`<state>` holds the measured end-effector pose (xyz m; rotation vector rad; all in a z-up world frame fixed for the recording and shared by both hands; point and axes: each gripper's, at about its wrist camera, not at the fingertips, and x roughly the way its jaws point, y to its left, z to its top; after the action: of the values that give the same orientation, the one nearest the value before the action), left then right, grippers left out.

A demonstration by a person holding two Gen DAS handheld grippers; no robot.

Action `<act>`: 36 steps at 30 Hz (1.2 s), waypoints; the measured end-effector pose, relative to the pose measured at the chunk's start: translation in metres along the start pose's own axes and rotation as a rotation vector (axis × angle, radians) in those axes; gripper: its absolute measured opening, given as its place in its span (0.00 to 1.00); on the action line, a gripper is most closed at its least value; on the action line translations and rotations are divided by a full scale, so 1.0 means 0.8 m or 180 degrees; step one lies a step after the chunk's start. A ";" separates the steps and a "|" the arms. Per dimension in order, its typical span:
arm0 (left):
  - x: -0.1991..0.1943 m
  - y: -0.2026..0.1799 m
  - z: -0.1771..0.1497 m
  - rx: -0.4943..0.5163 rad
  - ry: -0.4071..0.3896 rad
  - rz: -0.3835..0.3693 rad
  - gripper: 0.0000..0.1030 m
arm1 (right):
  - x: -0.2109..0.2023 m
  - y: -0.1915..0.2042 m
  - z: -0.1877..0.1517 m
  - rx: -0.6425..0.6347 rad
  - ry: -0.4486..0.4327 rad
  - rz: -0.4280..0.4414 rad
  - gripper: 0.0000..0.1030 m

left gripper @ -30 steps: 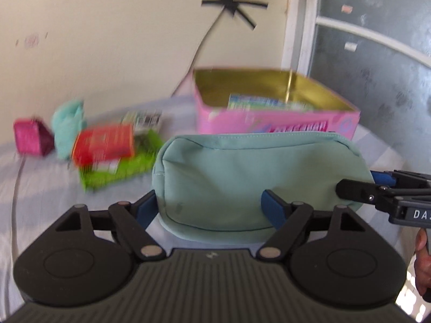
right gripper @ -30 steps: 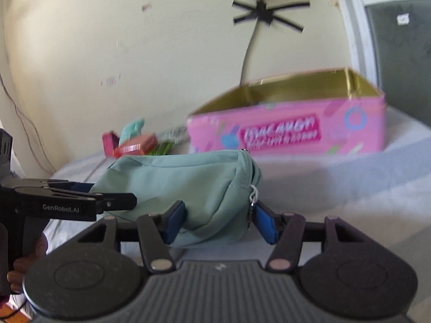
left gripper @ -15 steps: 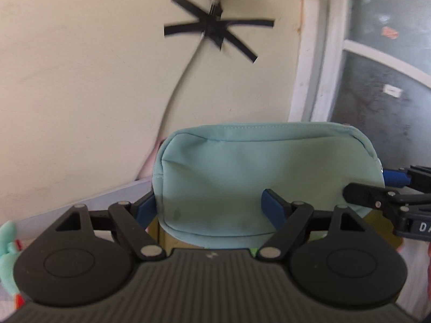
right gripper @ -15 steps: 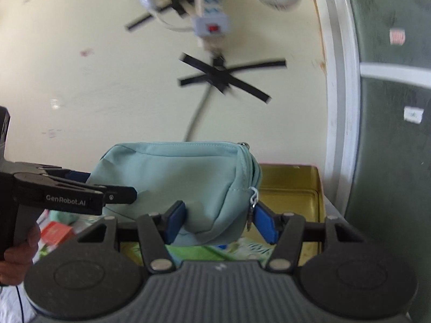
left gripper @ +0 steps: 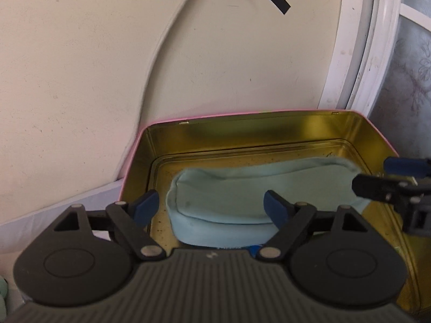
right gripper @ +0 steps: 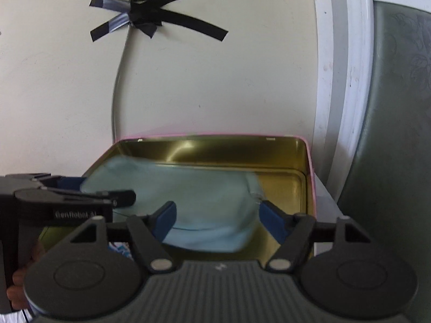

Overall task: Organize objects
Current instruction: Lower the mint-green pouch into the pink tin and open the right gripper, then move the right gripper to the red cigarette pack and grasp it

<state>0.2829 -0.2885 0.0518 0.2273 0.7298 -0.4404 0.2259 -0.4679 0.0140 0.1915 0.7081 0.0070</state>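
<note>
mint fabric pouch lying inside the gold-lined tin

mint-green fabric, a soft zip pouch (left gripper: pixel 258 191), lies flat on the floor of a tin box (left gripper: pixel 242 129) with a gold interior and a pink outer rim. in the left wrist view the pouch fills the middle of the tin, reaching from about 9 o'clock across to 3 o'clock, with bare gold metal showing behind it at 12 o'clock. a scrap of printed blue and white packaging peeks out under the pouch's near edge at 6 o'clock.

the left hand-held gripper (left gripper: pixel 212 206) is released: its 2 blue pads stand spread apart, the left one just clear of the pouch's end and the right one over the pouch, and i cannot tell whether that pad touches the fabric.

the right hand-held gripper (right gripper: pixel 216 219) is also spread wide, its 2 blue pads flanking the right end of the pouch (right gripper: pixel 188 202); the fabric is blurred there, so contact is unclear. from this view the left hand-held gripper (right gripper: pixel 80 189) enters at 9 o'clock, over the pouch's far end.

the tin (right gripper: pixel 215 148) stands against a cream wall, where black tape (right gripper: pixel 150 18) pins a grey cable (right gripper: pixel 118 86) at 12 o'clock. a white frame (right gripper: pixel 347 80) runs up at 2 o'clock.
</note>
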 end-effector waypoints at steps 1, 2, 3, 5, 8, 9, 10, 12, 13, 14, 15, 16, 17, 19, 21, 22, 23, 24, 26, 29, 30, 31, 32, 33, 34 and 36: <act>-0.005 -0.001 -0.002 0.0021 -0.0015 0.0005 0.84 | -0.004 0.002 0.000 0.0007 -0.0030 0.0010 0.70; -0.009 0.000 -0.002 0.0041 -0.0037 0.0013 0.84 | -0.008 0.004 -0.002 0.0012 -0.0053 0.0025 0.70; -0.017 0.000 -0.004 0.0056 -0.0064 0.0031 0.84 | -0.013 0.006 -0.004 0.0006 -0.0074 0.0037 0.70; -0.035 -0.001 -0.009 0.0066 -0.0112 0.0046 0.84 | -0.027 0.014 -0.007 -0.0042 -0.0141 0.0046 0.70; -0.058 0.005 -0.008 0.0061 -0.0183 0.0021 0.84 | -0.060 0.031 -0.021 -0.0140 -0.0299 0.0059 0.70; -0.068 0.006 -0.012 0.0062 -0.0208 0.0018 0.85 | -0.072 0.035 -0.026 -0.0157 -0.0357 0.0077 0.70; -0.077 0.004 -0.015 0.0069 -0.0235 0.0017 0.85 | -0.086 0.040 -0.032 -0.0165 -0.0416 0.0097 0.70; -0.099 0.004 -0.028 0.0107 -0.0293 0.0030 0.85 | -0.110 0.049 -0.044 -0.0166 -0.0516 0.0138 0.70; -0.110 0.003 -0.035 0.0130 -0.0320 0.0030 0.85 | -0.123 0.055 -0.051 -0.0163 -0.0571 0.0166 0.70; -0.121 0.004 -0.042 0.0147 -0.0343 0.0023 0.85 | -0.136 0.061 -0.059 -0.0165 -0.0621 0.0188 0.70; -0.134 0.003 -0.051 0.0167 -0.0369 0.0012 0.85 | -0.146 0.066 -0.067 -0.0173 -0.0666 0.0204 0.70; -0.145 0.005 -0.060 0.0181 -0.0389 0.0001 0.85 | -0.160 0.072 -0.079 -0.0190 -0.0727 0.0216 0.70; -0.156 0.006 -0.070 0.0189 -0.0408 -0.0013 0.86 | -0.172 0.078 -0.091 -0.0206 -0.0778 0.0218 0.70; -0.175 0.013 -0.092 0.0191 -0.0427 -0.0050 0.86 | -0.190 0.091 -0.112 -0.0210 -0.0860 0.0245 0.71; -0.194 0.024 -0.122 0.0190 -0.0465 -0.0107 0.89 | -0.207 0.104 -0.139 -0.0159 -0.0917 0.0318 0.72; -0.201 0.029 -0.138 0.0203 -0.0477 -0.0116 0.92 | -0.212 0.109 -0.153 -0.0126 -0.0934 0.0362 0.72; -0.208 0.037 -0.158 0.0214 -0.0481 -0.0105 0.93 | -0.216 0.116 -0.168 -0.0094 -0.0935 0.0397 0.73; -0.212 0.044 -0.177 0.0224 -0.0474 -0.0090 0.93 | -0.216 0.122 -0.182 -0.0068 -0.0911 0.0424 0.74; -0.214 0.063 -0.214 0.0223 -0.0407 -0.0020 0.93 | -0.207 0.139 -0.208 -0.0005 -0.0781 0.0495 0.74; -0.215 0.106 -0.262 0.0069 -0.0237 0.0119 0.93 | -0.184 0.166 -0.235 0.0044 -0.0486 0.0656 0.73; -0.217 0.123 -0.274 -0.0012 -0.0197 0.0166 0.93 | -0.175 0.176 -0.240 0.0030 -0.0377 0.0713 0.73; -0.220 0.141 -0.285 -0.0100 -0.0174 0.0226 0.93 | -0.166 0.187 -0.245 0.0000 -0.0267 0.0762 0.73; -0.225 0.161 -0.298 -0.0189 -0.0172 0.0318 0.93 | -0.157 0.199 -0.246 -0.0030 -0.0180 0.0804 0.73; -0.230 0.179 -0.307 -0.0257 -0.0200 0.0443 0.93 | -0.151 0.211 -0.246 -0.0070 -0.0119 0.0863 0.72; -0.235 0.196 -0.317 -0.0317 -0.0246 0.0605 0.93 | -0.146 0.226 -0.246 -0.0119 -0.0077 0.0924 0.72; -0.242 0.230 -0.331 -0.0465 -0.0303 0.0954 0.93 | -0.136 0.258 -0.239 -0.0243 -0.0048 0.1032 0.71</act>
<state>0.0838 0.0260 0.0009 0.1735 0.6194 -0.1113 0.0315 -0.2400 -0.0215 0.2312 0.6545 0.3413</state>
